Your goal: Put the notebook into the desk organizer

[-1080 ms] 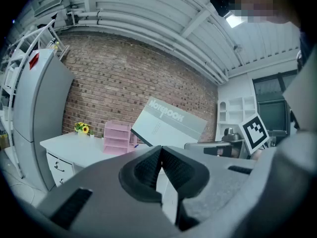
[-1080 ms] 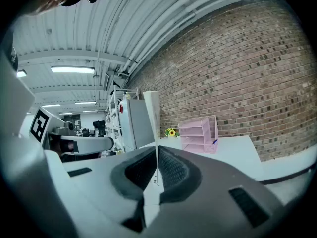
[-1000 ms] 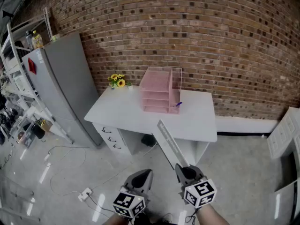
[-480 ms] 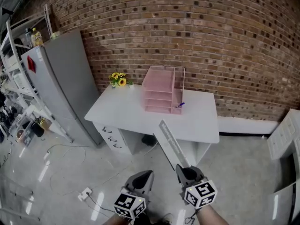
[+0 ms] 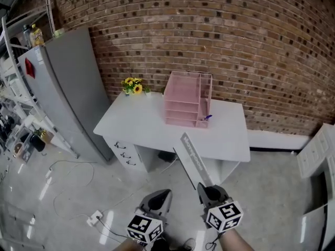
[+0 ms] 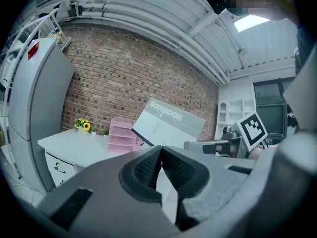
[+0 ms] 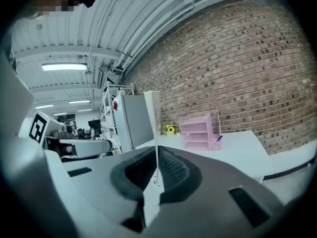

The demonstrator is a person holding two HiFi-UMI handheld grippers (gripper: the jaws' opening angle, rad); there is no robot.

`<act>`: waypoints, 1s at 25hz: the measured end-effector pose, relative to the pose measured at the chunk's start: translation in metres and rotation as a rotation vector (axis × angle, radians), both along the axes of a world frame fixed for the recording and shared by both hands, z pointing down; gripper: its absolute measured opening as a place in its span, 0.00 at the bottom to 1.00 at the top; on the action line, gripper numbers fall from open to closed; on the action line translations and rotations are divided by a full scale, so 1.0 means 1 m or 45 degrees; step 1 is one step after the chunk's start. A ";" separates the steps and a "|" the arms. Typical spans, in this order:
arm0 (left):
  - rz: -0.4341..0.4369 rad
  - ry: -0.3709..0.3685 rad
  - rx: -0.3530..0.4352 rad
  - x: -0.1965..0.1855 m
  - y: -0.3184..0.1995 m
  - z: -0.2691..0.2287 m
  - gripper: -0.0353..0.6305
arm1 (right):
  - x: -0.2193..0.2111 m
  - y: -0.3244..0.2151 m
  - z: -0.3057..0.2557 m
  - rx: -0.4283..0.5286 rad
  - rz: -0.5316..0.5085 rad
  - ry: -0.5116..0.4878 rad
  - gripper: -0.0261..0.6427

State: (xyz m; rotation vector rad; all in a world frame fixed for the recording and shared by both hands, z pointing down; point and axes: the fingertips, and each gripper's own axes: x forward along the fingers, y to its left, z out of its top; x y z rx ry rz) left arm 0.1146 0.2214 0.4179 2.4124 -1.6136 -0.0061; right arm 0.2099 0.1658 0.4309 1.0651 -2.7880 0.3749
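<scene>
- We count two grippers: one left gripper and one right gripper.
- We see one notebook.
- We see one pink desk organizer, with three tray levels that we can make out.
- We count one white desk, with three drawer handles showing.
- We find one bunch of yellow flowers.
- We see one grey fridge and one yellow bottle.
- We count one small purple item, too small to name.
- We see one power strip.
</scene>
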 end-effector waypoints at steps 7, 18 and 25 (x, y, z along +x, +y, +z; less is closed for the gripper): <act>0.024 0.012 -0.004 -0.055 -0.025 0.003 0.06 | -0.053 -0.026 0.002 -0.012 0.025 0.008 0.06; 0.059 0.018 -0.001 -0.137 -0.058 0.008 0.06 | -0.136 -0.060 0.004 -0.007 0.050 0.013 0.06; 0.040 0.033 -0.002 -0.162 -0.068 0.010 0.06 | -0.165 -0.072 0.005 -0.009 0.020 0.019 0.06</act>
